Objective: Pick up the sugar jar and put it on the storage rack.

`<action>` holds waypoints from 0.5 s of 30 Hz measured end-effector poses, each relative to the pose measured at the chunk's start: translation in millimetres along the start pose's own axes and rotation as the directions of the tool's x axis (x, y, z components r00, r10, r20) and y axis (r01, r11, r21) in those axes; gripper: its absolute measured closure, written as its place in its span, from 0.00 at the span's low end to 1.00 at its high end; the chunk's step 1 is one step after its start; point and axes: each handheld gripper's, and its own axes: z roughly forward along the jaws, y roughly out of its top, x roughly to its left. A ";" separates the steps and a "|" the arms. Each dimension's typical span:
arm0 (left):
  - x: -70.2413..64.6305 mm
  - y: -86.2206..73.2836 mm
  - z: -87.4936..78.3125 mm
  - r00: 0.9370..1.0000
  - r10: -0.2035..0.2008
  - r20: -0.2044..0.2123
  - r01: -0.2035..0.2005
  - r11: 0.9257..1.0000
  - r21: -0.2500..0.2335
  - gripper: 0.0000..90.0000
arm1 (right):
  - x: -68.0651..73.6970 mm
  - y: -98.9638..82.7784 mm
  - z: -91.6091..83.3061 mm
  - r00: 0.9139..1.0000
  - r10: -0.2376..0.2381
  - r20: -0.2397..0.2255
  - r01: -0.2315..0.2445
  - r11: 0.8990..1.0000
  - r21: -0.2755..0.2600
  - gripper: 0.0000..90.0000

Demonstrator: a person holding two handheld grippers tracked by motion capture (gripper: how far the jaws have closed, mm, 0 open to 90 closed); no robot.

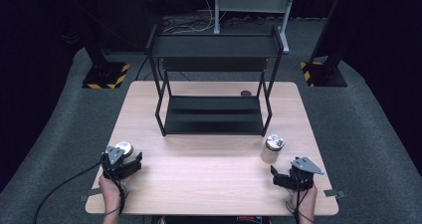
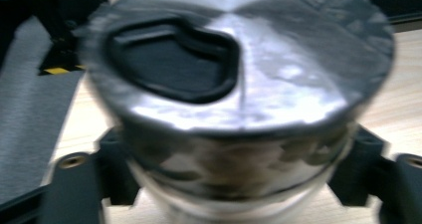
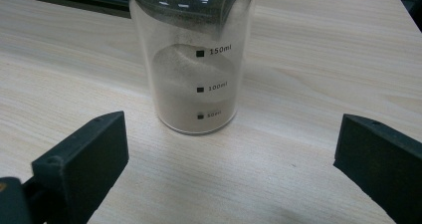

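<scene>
Two jars stand near the tabletop's (image 1: pixel 209 159) front corners. Left gripper (image 1: pixel 123 160) is clamped on the metal-lidded jar (image 1: pixel 123 148); right gripper (image 1: pixel 286 178) gapes wide, empty, before the glass jar (image 1: pixel 271 149).

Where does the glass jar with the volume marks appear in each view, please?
High view: the marked jar stands right of centre, ahead of the right claw.
Left gripper view: the jar here is a second jar, gripped by the left claw.
Right gripper view: top centre, beyond the open claw.
Shared landmark: the wooden table.
</scene>
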 end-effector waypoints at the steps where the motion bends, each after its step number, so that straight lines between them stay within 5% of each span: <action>1: 1.5 -0.2 0.2 1.000 -0.004 0.005 0.004 1.000 -0.001 0.33 | -0.1 0.0 0.0 1.000 0.000 -0.001 0.000 1.000 0.000 0.00; 15: 9.5 2.7 -3.9 0.999 0.004 0.049 -0.004 1.000 -0.012 0.34 | -0.7 -2.7 -1.4 1.000 -0.002 -0.006 0.002 1.000 -0.015 0.01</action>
